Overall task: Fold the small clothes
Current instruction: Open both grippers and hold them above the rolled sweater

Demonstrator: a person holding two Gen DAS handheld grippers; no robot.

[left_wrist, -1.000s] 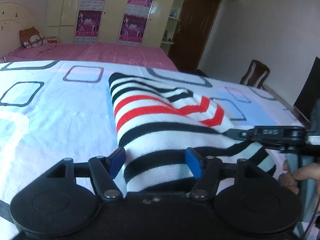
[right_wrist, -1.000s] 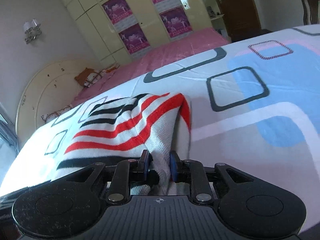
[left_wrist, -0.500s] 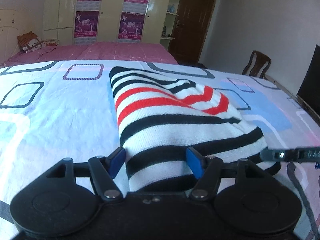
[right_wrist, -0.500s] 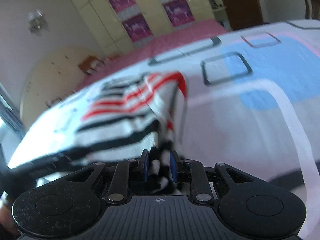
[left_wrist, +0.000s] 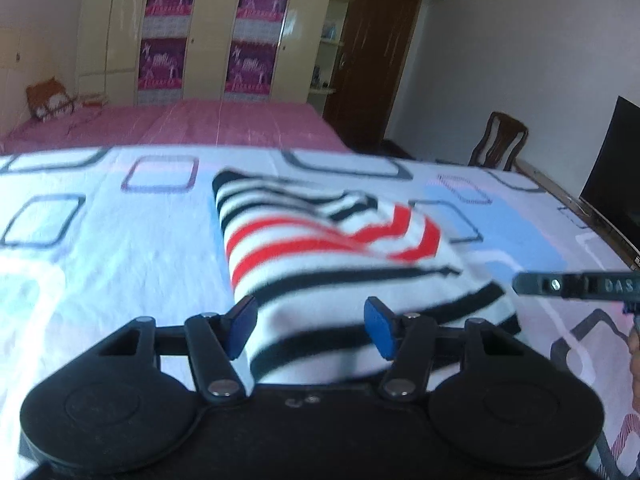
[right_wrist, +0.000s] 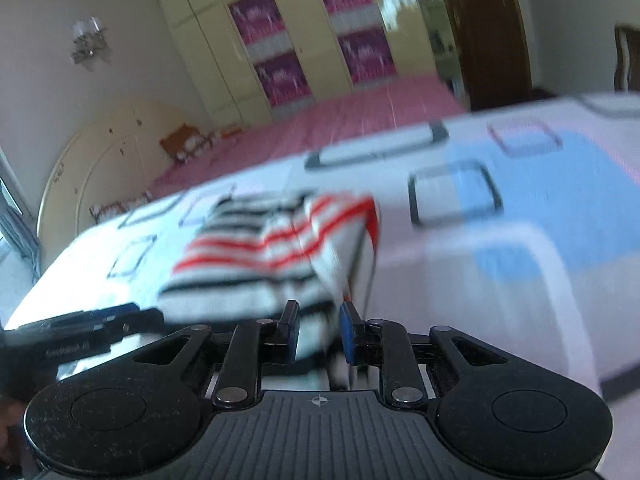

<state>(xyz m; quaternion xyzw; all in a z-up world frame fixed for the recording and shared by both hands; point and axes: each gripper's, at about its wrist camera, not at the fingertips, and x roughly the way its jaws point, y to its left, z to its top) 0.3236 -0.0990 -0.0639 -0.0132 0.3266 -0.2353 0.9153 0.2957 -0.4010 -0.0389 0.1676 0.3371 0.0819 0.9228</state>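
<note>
Left wrist view: the left tongs (left_wrist: pixel 311 326) sit about half open and have just been closing around the near hem of the striped sweater (left_wrist: pixel 320 248), which lies on the patterned bed sheet (left_wrist: pixel 100 260), probably so both near corners come up together for a fold. Right wrist view (blurry): the right tongs (right_wrist: pixel 319 332) are pinched tight on the sweater's near right corner, lifting that edge clear of the bed.
</note>
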